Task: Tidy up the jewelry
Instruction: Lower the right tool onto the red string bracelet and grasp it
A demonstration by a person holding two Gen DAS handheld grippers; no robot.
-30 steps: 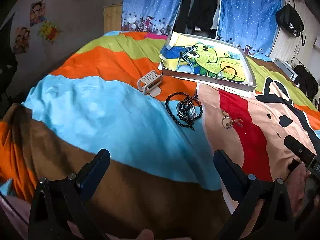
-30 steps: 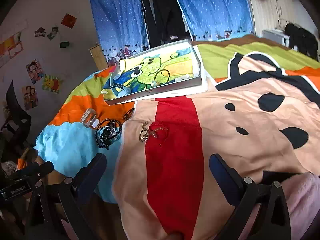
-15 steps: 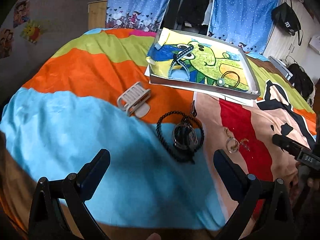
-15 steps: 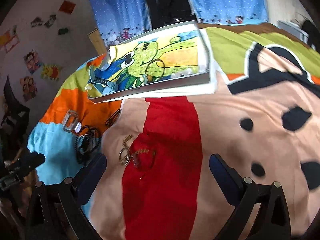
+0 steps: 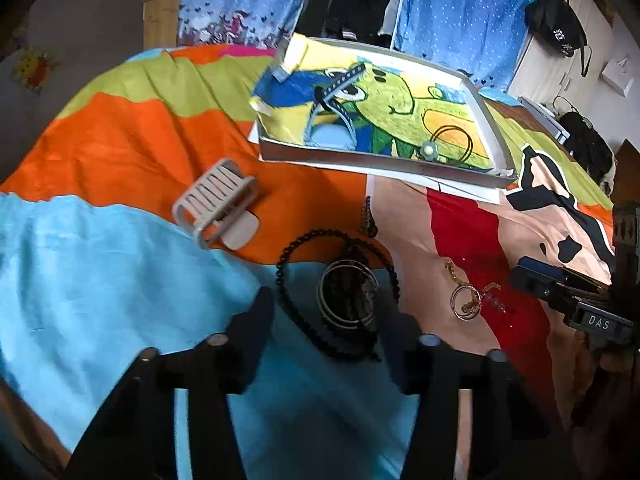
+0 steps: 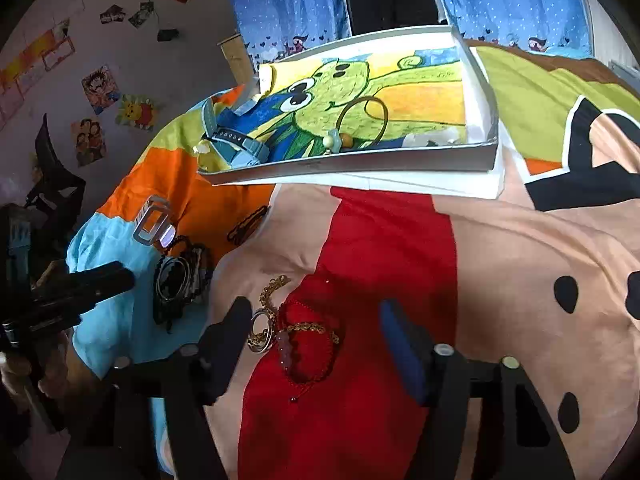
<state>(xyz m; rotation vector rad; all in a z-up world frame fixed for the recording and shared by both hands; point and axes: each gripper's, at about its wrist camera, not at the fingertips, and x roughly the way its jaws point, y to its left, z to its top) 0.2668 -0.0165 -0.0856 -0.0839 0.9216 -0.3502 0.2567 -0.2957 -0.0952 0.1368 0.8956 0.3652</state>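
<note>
A white tray (image 5: 360, 158) with a cartoon lining lies on the bed and holds a blue watch (image 5: 334, 92) and a thin hoop with a bead (image 5: 452, 140); the tray also shows in the right wrist view (image 6: 360, 166). My left gripper (image 5: 332, 332) is open, its jaws on either side of a pile of black bead necklace and metal bangles (image 5: 346, 296). My right gripper (image 6: 316, 344) is open over a gold chain with rings and a red bracelet (image 6: 296, 332), which also shows in the left wrist view (image 5: 468, 300).
A grey hair claw clip (image 5: 218, 204) lies left of the black bead pile. A small dark chain (image 6: 246, 224) lies between the pile and the tray. The colourful bedspread (image 5: 100, 260) covers the bed. Blue curtains (image 5: 460, 4) and hanging clothes stand behind.
Both grippers moved forward and down towards the jewelry. The left now straddles the black bead pile; the right now hovers over the gold chain and red bracelet. Both jaws have narrowed.
</note>
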